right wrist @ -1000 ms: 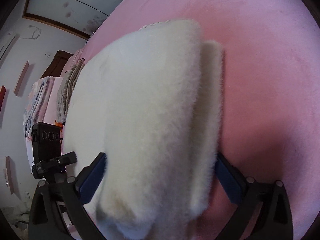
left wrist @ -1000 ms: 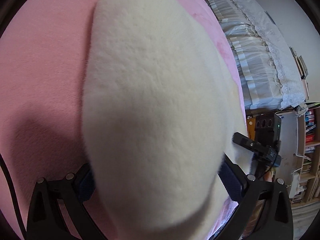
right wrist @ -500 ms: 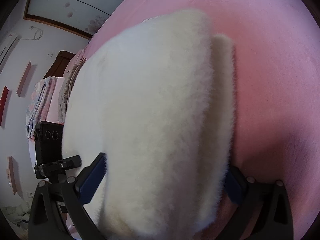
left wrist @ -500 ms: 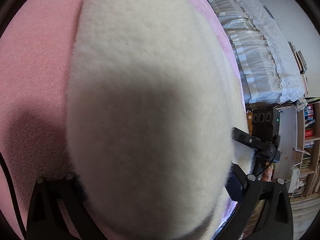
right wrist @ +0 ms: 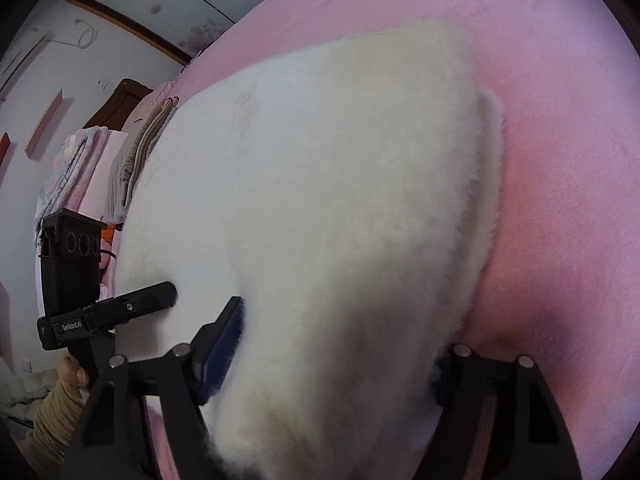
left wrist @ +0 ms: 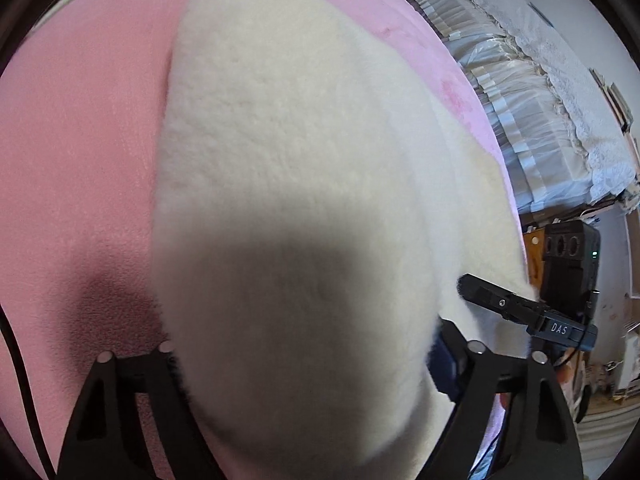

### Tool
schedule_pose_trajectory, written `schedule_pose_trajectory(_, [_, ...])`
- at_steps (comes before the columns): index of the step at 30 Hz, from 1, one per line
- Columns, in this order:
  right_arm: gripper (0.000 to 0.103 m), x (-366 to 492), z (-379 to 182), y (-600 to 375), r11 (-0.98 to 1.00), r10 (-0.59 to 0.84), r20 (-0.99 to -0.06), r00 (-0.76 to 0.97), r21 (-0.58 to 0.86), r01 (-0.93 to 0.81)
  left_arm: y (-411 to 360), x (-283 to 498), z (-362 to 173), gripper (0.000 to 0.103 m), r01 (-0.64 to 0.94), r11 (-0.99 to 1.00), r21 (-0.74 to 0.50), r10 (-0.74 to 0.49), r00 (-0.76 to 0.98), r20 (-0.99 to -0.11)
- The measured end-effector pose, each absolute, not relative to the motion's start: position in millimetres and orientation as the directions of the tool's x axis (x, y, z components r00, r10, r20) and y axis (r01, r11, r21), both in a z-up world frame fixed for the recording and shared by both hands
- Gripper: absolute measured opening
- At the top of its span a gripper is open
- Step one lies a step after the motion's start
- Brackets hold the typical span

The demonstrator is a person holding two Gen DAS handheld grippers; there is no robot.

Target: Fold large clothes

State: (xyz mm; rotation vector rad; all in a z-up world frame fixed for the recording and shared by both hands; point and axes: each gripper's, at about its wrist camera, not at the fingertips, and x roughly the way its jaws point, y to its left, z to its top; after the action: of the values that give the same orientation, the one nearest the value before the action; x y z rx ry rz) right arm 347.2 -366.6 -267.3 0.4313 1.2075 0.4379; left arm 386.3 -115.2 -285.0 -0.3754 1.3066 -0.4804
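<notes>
A thick cream fleece garment (left wrist: pixel 288 184) lies folded into a bulky stack on a pink bedspread (left wrist: pixel 80 152), its long pile filling most of both wrist views; in the right wrist view the same garment (right wrist: pixel 320 200) shows a lower layer peeking out as a narrow strip along its right edge, next to the pink bedspread (right wrist: pixel 568 160). The left gripper (left wrist: pixel 304 364) straddles the near end of the bundle, its jaws closing with the fleece between them; the left finger is buried in the pile and the blue pad of the right finger (left wrist: pixel 442 364) sits against the fabric (whether the pads are truly pressing cannot be told, since the fluff hides the contact). The right gripper (right wrist: pixel 336 344) likewise has its jaws closing around the near end of the stack, the blue pad of its left finger (right wrist: pixel 220 344) lying along the fleece and the right finger half hidden by pile. Each gripper shows in the other's view as a black device at the bundle's side, and a hand (right wrist: pixel 72 372) in a tan sleeve (right wrist: pixel 52 420) grips the left one's handle. Beyond the bed, folded linens (right wrist: pixel 136 160) are stacked near a wooden headboard, and a white lace-trimmed cover (left wrist: pixel 540 100) drapes furniture on the other side.
</notes>
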Motion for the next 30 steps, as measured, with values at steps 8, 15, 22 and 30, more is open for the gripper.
schedule_pose_trajectory(8, [0.045, 326, -242, -362, 0.875, 0.48, -0.797, 0.366, 0.464, -0.137, -131, 376, -254, 0.064, 0.21, 0.883, -0.42, -0.466, 0.279, -0.84])
schedule_pose_trajectory(15, [0.042, 288, -226, -358, 0.858, 0.507, -0.771, 0.385, 0.497, -0.134, -141, 356, -216, 0.061, 0.279, 0.891, -0.359, -0.438, 0.318, -0.841])
schedule_pose_trajectory(22, [0.042, 234, -191, -314, 0.839, 0.54, -0.745, 0.391, 0.511, -0.186, -91, 308, -173, 0.06, 0.325, 0.881, -0.344, -0.444, 0.314, -0.839])
schedule_pose_trajectory(30, [0.041, 246, -117, -199, 0.784, 0.617, -0.696, 0.368, 0.502, -0.366, 36, 282, -97, 0.06, 0.275, 0.909, -0.313, -0.404, 0.396, -0.824])
